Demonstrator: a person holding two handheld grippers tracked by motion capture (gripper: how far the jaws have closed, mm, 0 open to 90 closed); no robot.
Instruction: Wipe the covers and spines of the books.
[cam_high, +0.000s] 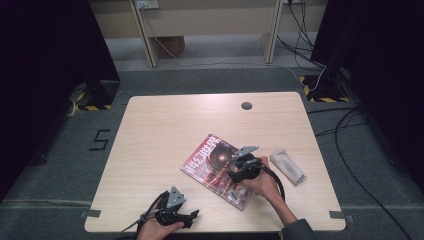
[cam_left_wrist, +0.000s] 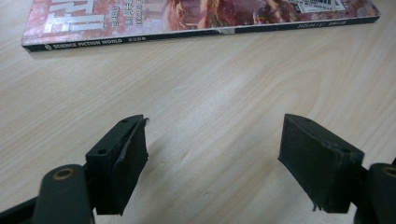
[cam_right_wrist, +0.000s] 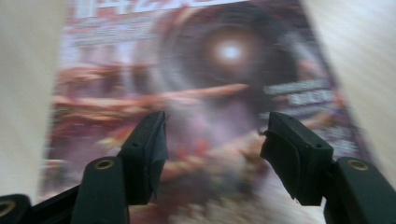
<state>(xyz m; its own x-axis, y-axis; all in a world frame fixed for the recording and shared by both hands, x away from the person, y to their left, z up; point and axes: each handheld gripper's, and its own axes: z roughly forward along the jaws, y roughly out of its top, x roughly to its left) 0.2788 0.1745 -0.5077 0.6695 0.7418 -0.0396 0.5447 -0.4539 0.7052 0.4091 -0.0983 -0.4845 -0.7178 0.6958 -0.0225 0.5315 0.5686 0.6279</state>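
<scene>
A magazine (cam_high: 212, 167) with a reddish cover lies flat and askew on the wooden table (cam_high: 160, 130), right of centre. My right gripper (cam_high: 234, 175) hovers over its near right part; in the right gripper view the cover (cam_right_wrist: 210, 70) is blurred behind the right gripper (cam_right_wrist: 212, 144), which is open with nothing between its jaws. My left gripper (cam_high: 192, 216) rests near the table's front edge, pointing right. In the left gripper view the left gripper (cam_left_wrist: 212, 154) stands open over bare wood, with the magazine's spine (cam_left_wrist: 187, 32) farther ahead.
A small clear-wrapped packet (cam_high: 288, 166) lies on the table just right of the right hand. A round cable hole (cam_high: 246, 105) sits near the far edge. Cables run across the floor at the right, and desk legs stand behind the table.
</scene>
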